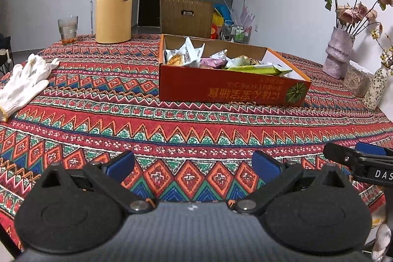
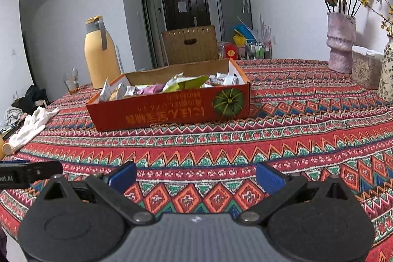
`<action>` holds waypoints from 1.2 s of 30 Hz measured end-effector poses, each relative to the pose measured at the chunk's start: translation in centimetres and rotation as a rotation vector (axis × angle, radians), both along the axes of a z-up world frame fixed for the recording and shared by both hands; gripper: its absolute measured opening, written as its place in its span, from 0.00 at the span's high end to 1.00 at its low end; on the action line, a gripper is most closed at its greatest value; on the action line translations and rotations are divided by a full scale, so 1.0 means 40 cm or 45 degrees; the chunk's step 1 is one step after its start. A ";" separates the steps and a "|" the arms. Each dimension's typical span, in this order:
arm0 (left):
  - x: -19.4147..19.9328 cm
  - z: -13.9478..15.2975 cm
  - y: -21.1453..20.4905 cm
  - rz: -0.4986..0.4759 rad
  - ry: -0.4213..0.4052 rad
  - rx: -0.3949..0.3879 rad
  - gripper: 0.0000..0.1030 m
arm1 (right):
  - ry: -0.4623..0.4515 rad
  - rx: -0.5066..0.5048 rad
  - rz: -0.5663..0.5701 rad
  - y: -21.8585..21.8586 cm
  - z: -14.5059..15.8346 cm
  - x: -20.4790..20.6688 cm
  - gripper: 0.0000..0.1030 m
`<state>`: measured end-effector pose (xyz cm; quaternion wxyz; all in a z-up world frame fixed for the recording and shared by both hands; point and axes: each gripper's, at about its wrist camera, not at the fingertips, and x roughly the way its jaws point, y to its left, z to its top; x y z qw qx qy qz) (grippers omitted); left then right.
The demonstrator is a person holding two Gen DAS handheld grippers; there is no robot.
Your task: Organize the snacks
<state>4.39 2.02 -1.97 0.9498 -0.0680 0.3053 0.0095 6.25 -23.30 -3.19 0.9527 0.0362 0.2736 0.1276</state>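
A shallow red cardboard box (image 1: 221, 87) (image 2: 169, 112) with a pumpkin picture stands mid-table and holds several wrapped snacks (image 1: 216, 60) (image 2: 172, 86) in white, purple and green packets. My left gripper (image 1: 194, 167) hovers open over the patterned cloth near the table's front edge, well short of the box, with nothing between its blue pads (image 1: 121, 165). My right gripper (image 2: 196, 177) is likewise open and empty, low over the cloth in front of the box. Each gripper's tip shows at the edge of the other's view.
A yellow thermos (image 1: 114, 4) (image 2: 100, 53) and a glass (image 1: 68, 30) stand at the back left. White gloves (image 1: 24, 82) (image 2: 29, 127) lie at the left edge. Vases with dried roses (image 1: 340, 50) (image 2: 341, 41) and a jar (image 1: 357, 82) line the right side. A wooden chair (image 1: 185, 16) stands behind the table.
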 end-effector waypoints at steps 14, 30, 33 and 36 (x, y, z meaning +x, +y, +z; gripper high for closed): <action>0.003 0.001 -0.006 -0.015 0.001 -0.001 0.00 | 0.018 -0.004 0.012 0.007 -0.009 0.008 0.00; 0.001 0.003 -0.009 -0.020 -0.002 -0.002 0.00 | 0.023 -0.003 0.010 0.007 -0.012 0.010 0.00; 0.001 0.002 -0.009 -0.020 -0.003 -0.002 0.00 | 0.022 -0.004 0.010 0.006 -0.013 0.010 0.00; 0.001 0.001 -0.009 -0.020 -0.003 -0.002 0.00 | 0.022 -0.004 0.011 0.006 -0.014 0.009 0.00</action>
